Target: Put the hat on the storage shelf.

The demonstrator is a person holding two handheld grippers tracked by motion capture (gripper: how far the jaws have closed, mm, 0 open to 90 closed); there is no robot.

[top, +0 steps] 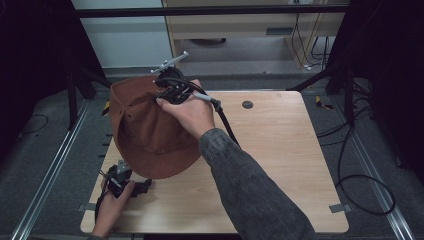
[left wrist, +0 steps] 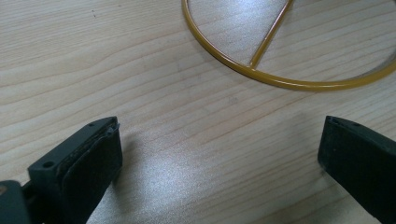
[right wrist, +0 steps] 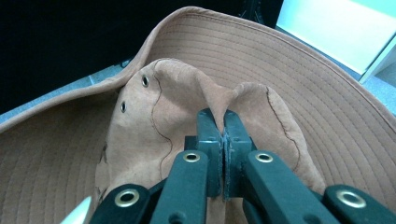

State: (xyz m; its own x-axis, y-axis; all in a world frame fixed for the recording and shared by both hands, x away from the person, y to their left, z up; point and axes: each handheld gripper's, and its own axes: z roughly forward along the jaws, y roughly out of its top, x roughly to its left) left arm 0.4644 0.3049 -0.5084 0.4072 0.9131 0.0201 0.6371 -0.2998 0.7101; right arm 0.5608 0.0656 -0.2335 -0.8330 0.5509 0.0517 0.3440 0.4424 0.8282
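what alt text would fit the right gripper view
The right tool, jaws closed, pinches a fold of fabric on the crown of a brown brimmed hat. The stitched brim curves around behind it, and two metal eyelets sit left of the pinch.

The right gripper (right wrist: 223, 122) had its two black jaws closed together on a pinched fold of the brown hat (right wrist: 299, 74). The fold rose from the crown (right wrist: 154, 112) of the hat and stood upright between the jaw tips, with cloth bulging to either side. Two metal eyelets (right wrist: 145, 81) sat on the crown, left of the jaws, one above the other. A seam line ran down the crown beside them. The wide brim (right wrist: 336, 98), stitched in concentric rows, curved up behind and around the crown. Brass-coloured rivets (right wrist: 191, 157) showed on the gripper's linkage.
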